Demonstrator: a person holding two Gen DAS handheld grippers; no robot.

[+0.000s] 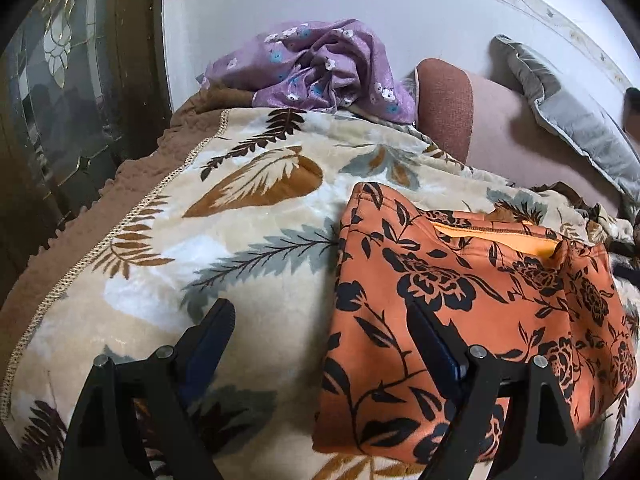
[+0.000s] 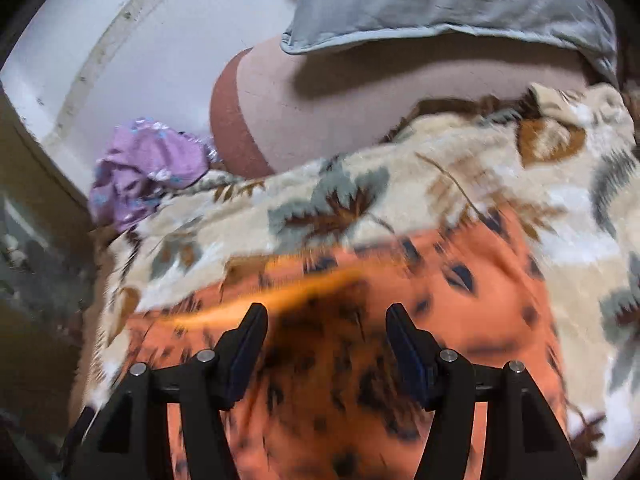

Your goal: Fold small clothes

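The orange garment with black floral print (image 1: 472, 320) lies folded flat on the cream leaf-patterned fleece blanket (image 1: 248, 240) covering the bed. The left tool (image 1: 320, 320) hovers wide open over its edge, gripping nothing; the right tool (image 2: 326, 320) hangs above it, parted, empty. A crumpled purple flowered cloth (image 1: 320, 68) sits beyond.
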